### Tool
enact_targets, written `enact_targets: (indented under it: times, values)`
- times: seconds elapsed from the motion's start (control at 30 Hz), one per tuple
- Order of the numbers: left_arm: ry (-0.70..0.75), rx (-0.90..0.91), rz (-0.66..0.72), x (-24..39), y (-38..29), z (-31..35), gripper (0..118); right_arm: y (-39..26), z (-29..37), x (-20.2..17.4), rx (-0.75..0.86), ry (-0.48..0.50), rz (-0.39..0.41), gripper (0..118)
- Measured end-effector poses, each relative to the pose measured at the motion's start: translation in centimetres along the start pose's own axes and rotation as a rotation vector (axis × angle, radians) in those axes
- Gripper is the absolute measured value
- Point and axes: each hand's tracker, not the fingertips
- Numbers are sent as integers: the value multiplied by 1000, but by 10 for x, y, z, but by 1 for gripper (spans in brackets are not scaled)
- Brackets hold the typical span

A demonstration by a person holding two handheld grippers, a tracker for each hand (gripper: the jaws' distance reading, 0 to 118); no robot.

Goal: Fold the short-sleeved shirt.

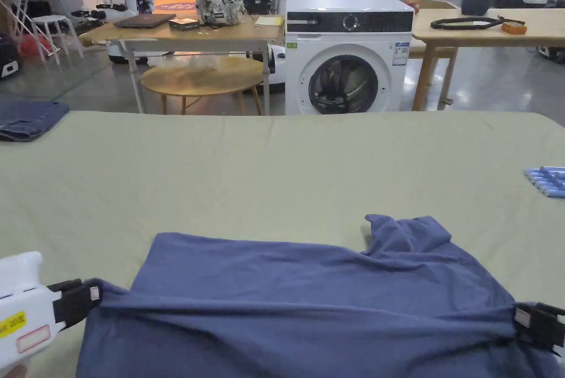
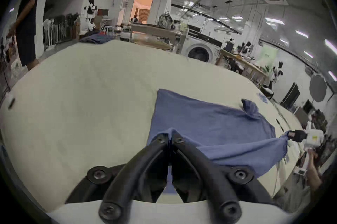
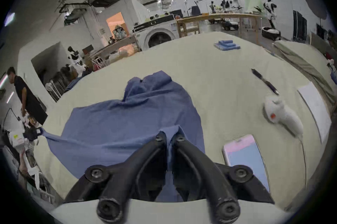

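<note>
The blue short-sleeved shirt [image 1: 309,291] lies across the lower middle of the head view on the pale green bench [image 1: 276,175], one sleeve bunched up toward the right of centre. The left gripper [image 1: 91,293], at the lower left edge, has its jaws pinched tight on one side of the shirt. The right gripper [image 1: 521,318], at the lower right edge, is clamped on the opposite side, with a taut ridge of cloth between them.
</note>
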Motion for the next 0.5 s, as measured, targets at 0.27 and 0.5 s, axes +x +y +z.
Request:
enact_targets:
  times: [0.27, 0.5]
  values:
    - [62, -82, -18, 8, 10, -73, 49, -11, -60, 6, -48, -119, 2, 61]
    - [5, 146, -167, 52, 8, 12, 49, -8, 22, 0, 203, -11, 38, 48]
